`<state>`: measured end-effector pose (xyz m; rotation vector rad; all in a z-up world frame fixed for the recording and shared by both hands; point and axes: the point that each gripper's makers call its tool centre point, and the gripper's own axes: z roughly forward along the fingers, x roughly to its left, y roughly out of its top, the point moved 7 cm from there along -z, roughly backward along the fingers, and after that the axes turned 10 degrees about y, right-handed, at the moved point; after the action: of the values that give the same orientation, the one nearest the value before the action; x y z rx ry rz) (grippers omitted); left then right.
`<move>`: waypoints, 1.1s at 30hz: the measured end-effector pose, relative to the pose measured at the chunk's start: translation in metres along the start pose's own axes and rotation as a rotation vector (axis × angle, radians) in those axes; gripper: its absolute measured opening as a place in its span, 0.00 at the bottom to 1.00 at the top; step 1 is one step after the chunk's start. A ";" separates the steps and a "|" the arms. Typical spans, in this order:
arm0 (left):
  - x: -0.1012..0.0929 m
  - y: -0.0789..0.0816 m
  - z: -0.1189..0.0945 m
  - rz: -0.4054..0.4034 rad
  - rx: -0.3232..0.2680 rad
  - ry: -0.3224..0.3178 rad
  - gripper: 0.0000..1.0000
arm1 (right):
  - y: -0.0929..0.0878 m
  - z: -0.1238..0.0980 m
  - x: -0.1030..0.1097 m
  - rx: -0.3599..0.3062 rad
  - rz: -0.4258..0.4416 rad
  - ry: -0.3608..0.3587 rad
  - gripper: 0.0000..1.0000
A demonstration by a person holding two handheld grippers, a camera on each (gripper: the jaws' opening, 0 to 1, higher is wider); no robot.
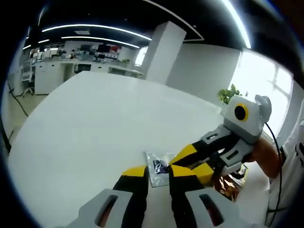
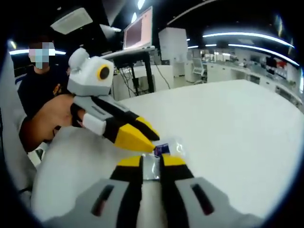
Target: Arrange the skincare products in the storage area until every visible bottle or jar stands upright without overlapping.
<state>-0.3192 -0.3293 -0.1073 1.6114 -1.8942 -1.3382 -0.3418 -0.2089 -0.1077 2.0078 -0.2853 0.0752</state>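
Left gripper view, nearest: left hand-held gripper (image 1: 157,175) rising from the bottom edge, yellow-tipped jaws with a narrow gap between them, nothing between the tips. Just beyond the tips, lying flat on the white table (image 1: 95,123): a small clear plastic sachet (image 1: 157,167) with a dark blue label, partly hidden by the jaws. Entering from the right: right hand-held gripper (image 1: 183,160), jaws nearly closed, tips over the right side of the sachet; whether they pinch it, cannot tell here. Under and behind that gripper, a shiny brown-gold foil packet (image 1: 231,180), mostly hidden. Further right, a bare forearm (image 1: 266,156) and a white sleeve. Far behind: a green plant (image 1: 230,93) by the bright window, a white pillar, office desks.

Right gripper view, nearest: the right hand-held gripper (image 2: 151,161), jaws close together, sachet (image 2: 164,151) lying between and just past the tips, seemingly touched, a firm grip not clear. From the left, the left hand-held gripper (image 2: 145,138) pointing down, its yellow tips just beside the sachet's left edge. Behind: a seated person (image 2: 40,90) in dark clothes, a monitor (image 2: 138,31) on a stand, more desks far off.
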 end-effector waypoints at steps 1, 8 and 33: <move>-0.001 0.000 0.001 -0.002 0.006 -0.009 0.16 | -0.001 -0.002 -0.003 0.004 0.003 -0.020 0.01; -0.003 0.000 0.005 0.018 0.005 -0.010 0.15 | -0.003 0.000 -0.006 -0.011 0.027 -0.007 0.00; -0.001 0.014 0.025 0.074 0.037 -0.064 0.08 | 0.000 -0.001 -0.004 0.047 -0.018 -0.021 0.00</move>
<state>-0.3457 -0.3189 -0.1085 1.5172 -2.0066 -1.3474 -0.3460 -0.2076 -0.1077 2.0587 -0.2808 0.0499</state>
